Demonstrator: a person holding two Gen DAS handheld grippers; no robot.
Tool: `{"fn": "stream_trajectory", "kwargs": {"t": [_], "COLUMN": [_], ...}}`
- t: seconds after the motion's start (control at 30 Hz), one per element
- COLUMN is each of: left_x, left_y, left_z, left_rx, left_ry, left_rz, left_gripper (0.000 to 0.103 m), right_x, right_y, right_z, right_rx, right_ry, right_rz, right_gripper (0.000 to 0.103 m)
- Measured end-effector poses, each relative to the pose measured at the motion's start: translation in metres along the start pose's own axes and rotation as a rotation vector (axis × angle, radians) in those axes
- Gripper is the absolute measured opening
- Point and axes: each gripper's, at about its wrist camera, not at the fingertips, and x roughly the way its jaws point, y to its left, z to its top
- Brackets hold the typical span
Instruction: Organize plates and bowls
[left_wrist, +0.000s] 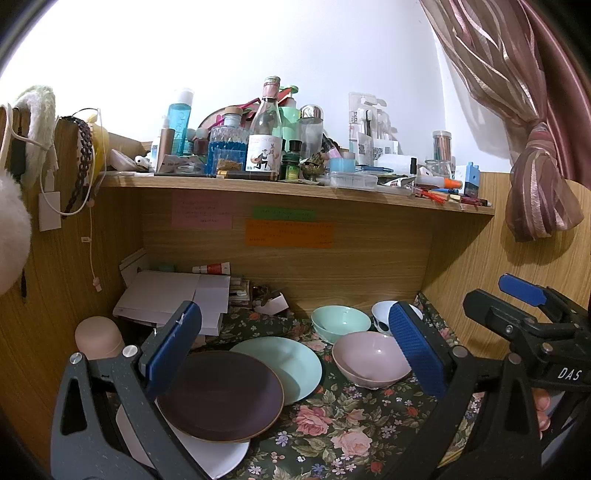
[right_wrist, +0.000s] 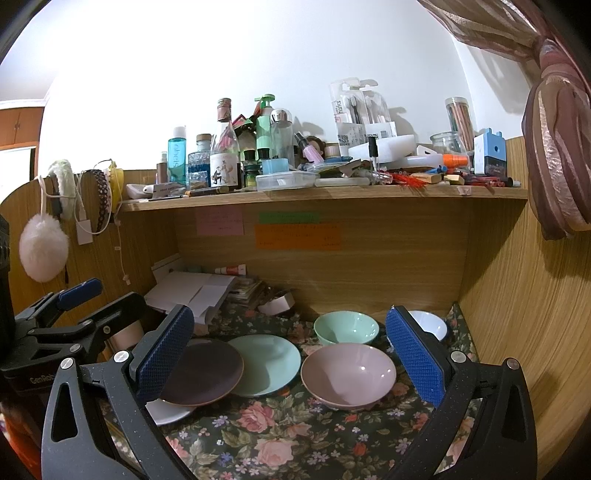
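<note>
Above the floral cloth (right_wrist: 295, 435), 2 wide-open, seemingly empty claws: left (left_wrist: 295, 347), right (right_wrist: 291, 350).

A wooden desk alcove (right_wrist: 369, 266) is set against a brightly lit white wall (right_wrist: 258, 55). A cluttered wooden shelf (right_wrist: 325, 194) is fixed across its top. The desk surface is covered by a dark floral cloth (right_wrist: 288, 435). A pink striped curtain (left_wrist: 517, 74) is tied back at the right.

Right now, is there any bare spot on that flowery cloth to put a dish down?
Yes: the near strip of cloth, in front of the pink bowl and dark plate, is bare. Farther back it is crowded with dishes and a paper pile; the shelf above is packed.
</note>
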Motion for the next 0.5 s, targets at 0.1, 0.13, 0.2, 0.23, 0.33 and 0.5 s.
{"fn": "stream_trajectory", "kwargs": {"t": [0.1, 0.13, 0.2, 0.23, 0.33, 0.5], "left_x": [-0.0001, -0.0001, 0.0001, 0.0001, 0.0001, 0.0003], "left_y": [-0.0001, 0.0000, 0.0001, 0.0001, 0.0000, 0.0007], "left_z": [0.0001, 0.0000, 0.0002, 0.0002, 0.0003, 0.0003], "left_rx": [-0.001, 0.000, 0.000, 0.000, 0.000, 0.000], "left_ry": [0.000, -0.001, 0.000, 0.000, 0.000, 0.002], "left_rz": [-0.001, -0.001, 0.000, -0.001, -0.001, 0.000], "left_gripper": [0.103, 0.103, 0.103, 0.103, 0.103, 0.103], "right_x": [0.0002, 0.0002, 0.0004, 0.0003, 0.0005, 0.0040], "right_y": [-0.0001, -0.0001, -0.0001, -0.0001, -0.0001, 0.0001], "right_z": [-0.0003, -0.0003, -0.0004, -0.0002, -0.0003, -0.0023], "right_rx": [0.000, 0.000, 0.000, 0.001, 0.001, 0.005], "right_ry": [-0.001, 0.000, 0.000, 0.000, 0.001, 0.010], "right_rz": [0.001, 0.000, 0.002, 0.000, -0.001, 0.000], "right_gripper": [0.103, 0.103, 0.103, 0.103, 0.103, 0.103]}}
